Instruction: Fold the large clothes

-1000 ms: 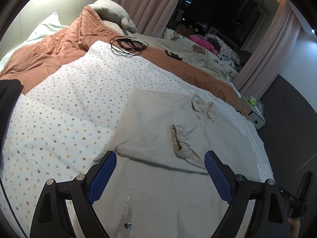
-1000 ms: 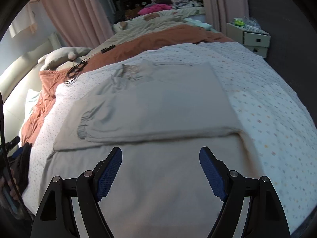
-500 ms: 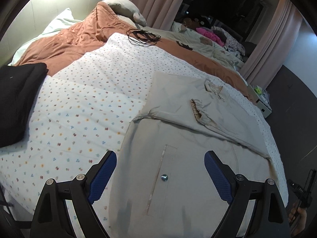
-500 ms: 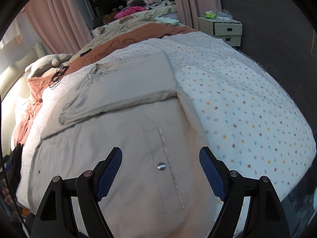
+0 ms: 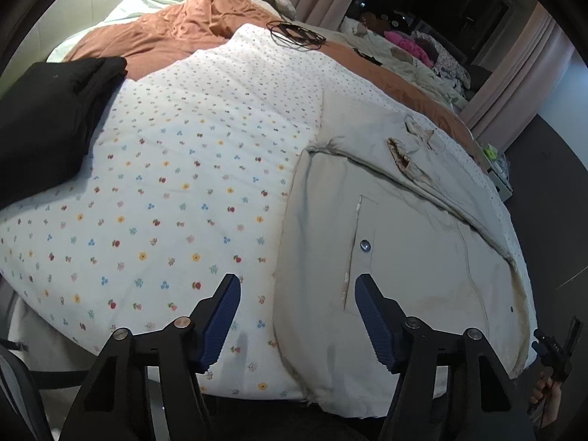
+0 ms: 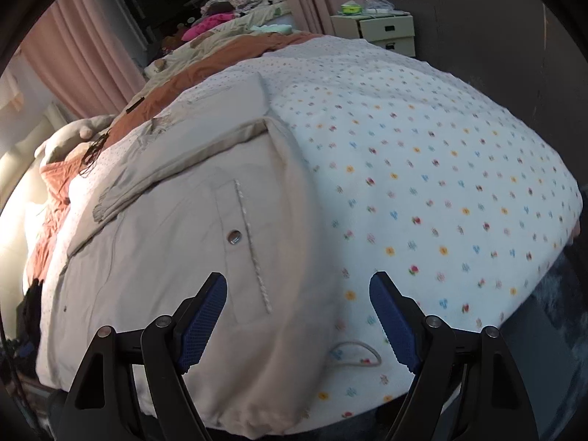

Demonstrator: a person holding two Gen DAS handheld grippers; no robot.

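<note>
- Beige jacket (image 5: 411, 257) lies before us on the floral quilt (image 5: 176, 191), sleeves folded across.
- Our left gripper (image 5: 296, 316) and right gripper (image 6: 297, 316) both hover spread, holding nothing.

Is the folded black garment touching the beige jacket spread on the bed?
Apart. The left wrist view shows the black garment separated from the beige jacket by dotted white bedspread.
</note>
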